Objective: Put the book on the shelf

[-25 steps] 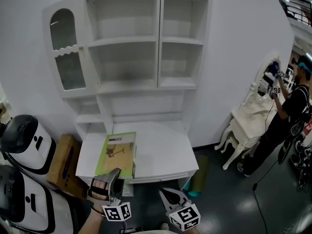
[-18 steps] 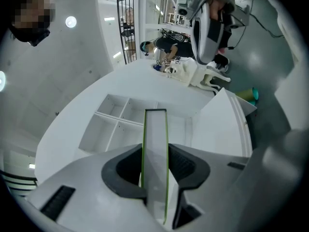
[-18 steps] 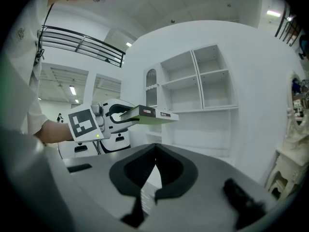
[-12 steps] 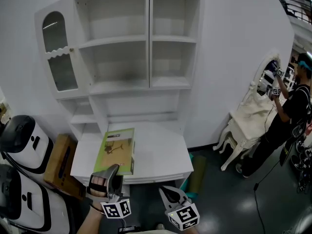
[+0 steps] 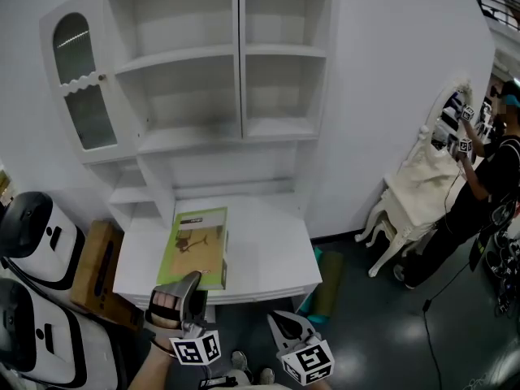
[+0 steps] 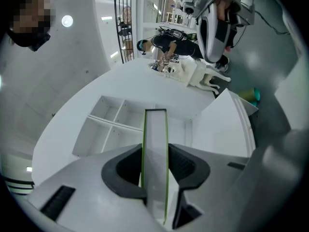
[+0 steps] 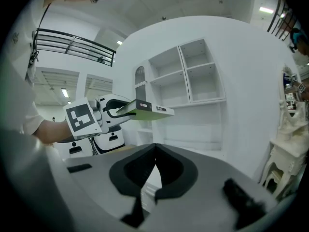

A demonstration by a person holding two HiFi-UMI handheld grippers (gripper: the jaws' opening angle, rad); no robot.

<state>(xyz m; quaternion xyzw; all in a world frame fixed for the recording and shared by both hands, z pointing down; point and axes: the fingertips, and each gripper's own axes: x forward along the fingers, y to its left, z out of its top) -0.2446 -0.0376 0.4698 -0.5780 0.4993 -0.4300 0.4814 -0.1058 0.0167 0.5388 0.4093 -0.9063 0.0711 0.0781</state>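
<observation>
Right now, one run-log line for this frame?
left gripper: shut on book | right gripper: shut, empty | book: held level, not yet on shelf

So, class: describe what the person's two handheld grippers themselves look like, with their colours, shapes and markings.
The left gripper and the right gripper look alike. Each has a pale grey body narrowing to two curved jaws lined with black pads. Each also carries a white cube printed with black square markers.

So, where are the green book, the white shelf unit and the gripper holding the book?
book (image 5: 195, 246): head view, middle of its green cover.
shelf unit (image 5: 240, 55): head view, upright divider between its compartments.
left gripper (image 5: 192, 283): head view, between its jaw tips clamping the book.
</observation>
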